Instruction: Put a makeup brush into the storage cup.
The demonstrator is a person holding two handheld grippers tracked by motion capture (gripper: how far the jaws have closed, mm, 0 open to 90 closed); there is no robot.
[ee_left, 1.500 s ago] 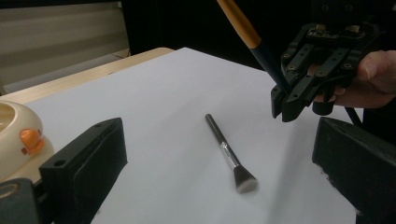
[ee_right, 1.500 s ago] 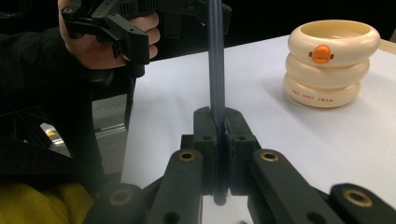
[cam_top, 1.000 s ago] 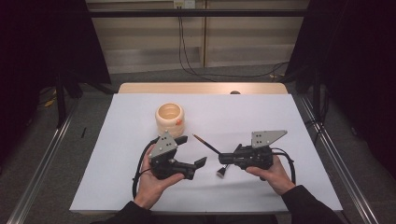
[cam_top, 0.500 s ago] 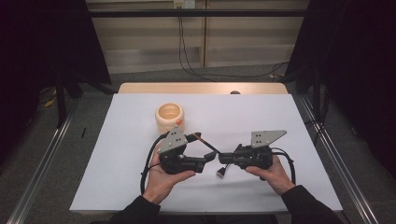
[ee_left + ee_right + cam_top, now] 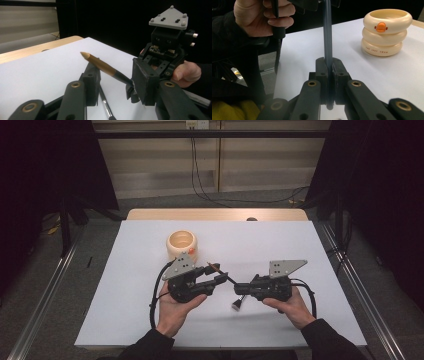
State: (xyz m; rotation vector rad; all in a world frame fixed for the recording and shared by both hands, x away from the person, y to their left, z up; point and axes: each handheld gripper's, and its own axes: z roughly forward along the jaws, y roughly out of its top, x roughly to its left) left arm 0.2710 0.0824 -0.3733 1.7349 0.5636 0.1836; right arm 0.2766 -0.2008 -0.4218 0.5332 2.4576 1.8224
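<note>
Brush (image 5: 227,279) bridged between both claws above the bench (image 5: 320,270).
Right claw (image 5: 327,65) clamped on the handle; left claw (image 5: 117,75) apart around it. Uneven pulling could twist it loose.

Dark-handled brush (image 5: 226,276) with tan tip, tilted above table.

The brush (image 5: 105,66) has a matt wooden-looking tip, the cup (image 5: 385,32) glossy, perhaps plastic, the table (image 5: 300,250) matt white.

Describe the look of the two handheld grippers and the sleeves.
Both the left gripper and the right gripper are black, with linked arms on brass-coloured pivots. Each carries a grey three-cornered plate with studs and trails a black cable. The sleeves are dark.
</note>
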